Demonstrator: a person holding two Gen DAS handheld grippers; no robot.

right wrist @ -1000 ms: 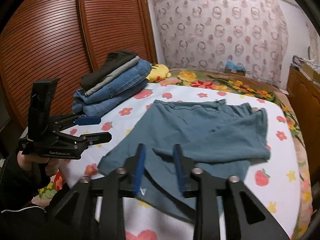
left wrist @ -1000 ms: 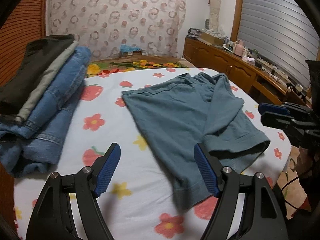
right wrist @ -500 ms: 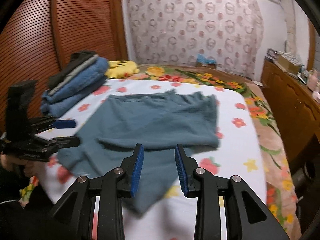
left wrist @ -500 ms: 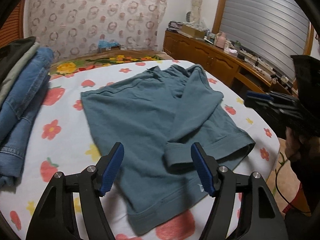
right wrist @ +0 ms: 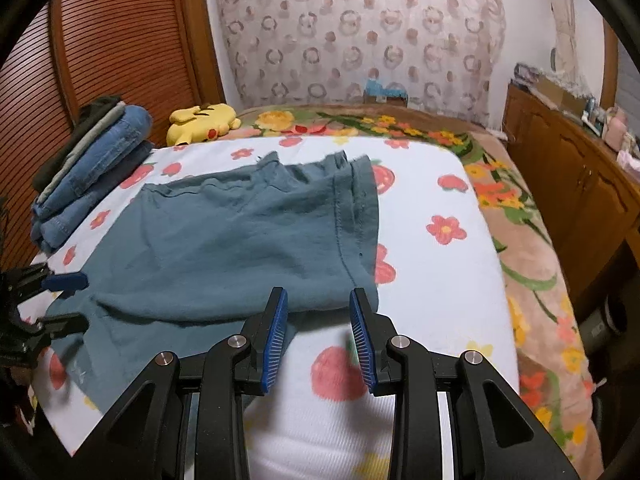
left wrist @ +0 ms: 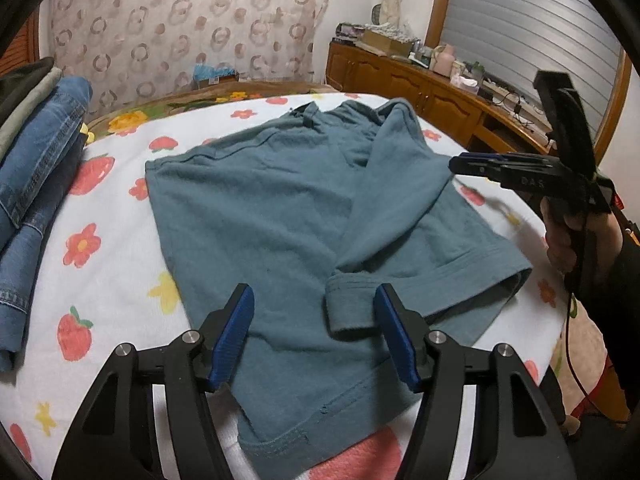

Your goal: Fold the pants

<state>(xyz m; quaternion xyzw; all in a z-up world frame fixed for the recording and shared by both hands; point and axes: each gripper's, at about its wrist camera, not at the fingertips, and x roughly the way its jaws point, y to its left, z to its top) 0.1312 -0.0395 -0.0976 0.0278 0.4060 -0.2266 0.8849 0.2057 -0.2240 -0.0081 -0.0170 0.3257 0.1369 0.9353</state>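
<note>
Teal pants point(left wrist: 256, 216) lie spread on the flowered bed sheet point(left wrist: 112, 280), one leg folded slantwise across the other with its cuff point(left wrist: 348, 308) toward me. My left gripper point(left wrist: 316, 320) hovers over that cuff, its jaws closing with the cuff just inside the right pad; the pads do not press it. In the right wrist view the pants point(right wrist: 240, 240) fill the middle. My right gripper point(right wrist: 319, 300) stands narrowly open over their near right corner, gripping nothing. A hand holds it at the bed's right side point(left wrist: 460, 165). The left gripper point(right wrist: 80, 302) shows at the left edge.
A stack of folded jeans and dark clothes point(left wrist: 36, 168) point(right wrist: 92, 168) sits along the bed's left side by a slatted wooden door point(right wrist: 120, 40). A yellow plush toy point(right wrist: 202, 122) lies at the far end. A cluttered wooden cabinet point(left wrist: 420, 92) runs beside the bed on the right.
The left gripper has come in over the leg cuff and its jaws have narrowed. The right gripper has swung right along the pants' near edge to their corner.
</note>
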